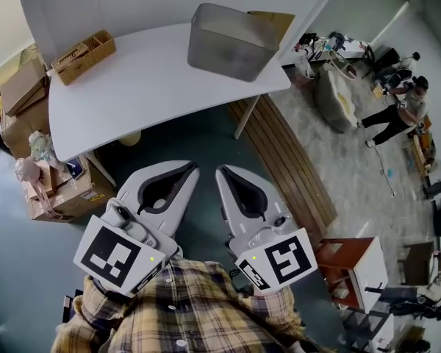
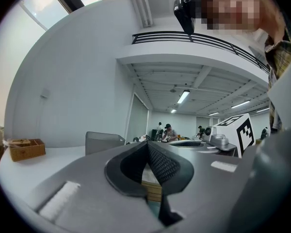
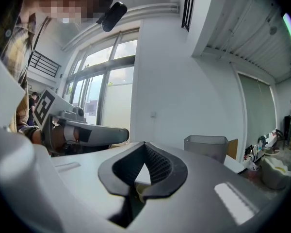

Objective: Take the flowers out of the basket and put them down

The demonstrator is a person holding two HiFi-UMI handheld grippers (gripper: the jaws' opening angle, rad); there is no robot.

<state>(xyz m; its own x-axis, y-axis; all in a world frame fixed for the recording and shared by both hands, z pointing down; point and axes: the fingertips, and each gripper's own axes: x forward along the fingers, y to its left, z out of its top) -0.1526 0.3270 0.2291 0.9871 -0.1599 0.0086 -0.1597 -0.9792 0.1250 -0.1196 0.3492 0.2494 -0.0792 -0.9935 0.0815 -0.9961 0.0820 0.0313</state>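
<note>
I have not started the job yet. My left gripper (image 1: pixel 192 170) is closed with nothing in it. My right gripper (image 1: pixel 222 173) is closed with nothing in it too. In each gripper view the 2 tips meet, and only a little empty hole shows behind them. I hold both grippers close to my tummy, side by side, pointing at the white table (image 1: pixel 154 94).

The brown basket (image 1: pixel 83 56) sits on the far left corner of the table, well apart from both grippers. I cannot see any flowers in it from here. It is too small to tell what is inside. A grey bin (image 1: pixel 231 43) stands at the other far end of the table.

Down on the floor at the left are cardboard boxes (image 1: pixel 70 197) with some pale pink things (image 1: pixel 31 164) on top. They might be flowers, but I cannot be sure.

So I think 0 flowers are out of the basket. All of the job is left. I need to get to the basket, spread 1 gripper's jaws, pinch a flower, lift it out and lay it down. Then I do that again for each flower.
</note>
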